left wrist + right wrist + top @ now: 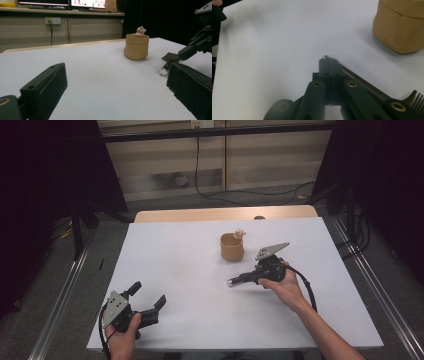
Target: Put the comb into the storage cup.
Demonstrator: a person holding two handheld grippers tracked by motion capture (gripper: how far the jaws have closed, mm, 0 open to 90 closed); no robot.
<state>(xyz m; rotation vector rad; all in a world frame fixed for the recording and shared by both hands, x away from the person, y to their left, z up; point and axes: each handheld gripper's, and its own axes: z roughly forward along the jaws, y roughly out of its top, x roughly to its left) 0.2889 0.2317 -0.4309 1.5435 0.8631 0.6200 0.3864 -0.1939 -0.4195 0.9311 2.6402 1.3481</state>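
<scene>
My right claw (239, 280) is squeezed fully together over the white tabletop (190, 270), and in its own view a dark slim tool (362, 83) with a comb-like end and a bright metal tip runs just beside the closed jaws; whether the jaws actually pinch it I cannot tell. From the left gripper view the same tool (168, 63) lies low over the white surface with its shiny round tip toward me. The tan pouch (232, 247) stands upright near the far middle of the table, a little beyond my right claw and apart from it, with a small pale bear figure (239, 233) peeking over its rim. My left claw (148, 301) sits near the front left corner, jaws spread wide with nothing between them, well apart from the pouch.

The white sheet covers most of a light wooden table (225, 213), whose bare edge shows along the far side. Grey floor (65, 270) surrounds it, with metal rails running along both sides. Black curtains (50, 165) hang left and right. Beyond stands a beige panelled wall (260, 155) with a black cable (240, 194) trailing down it and across the floor. In the left gripper view, monitors (87, 3) sit on a counter above a wall socket (52, 20).
</scene>
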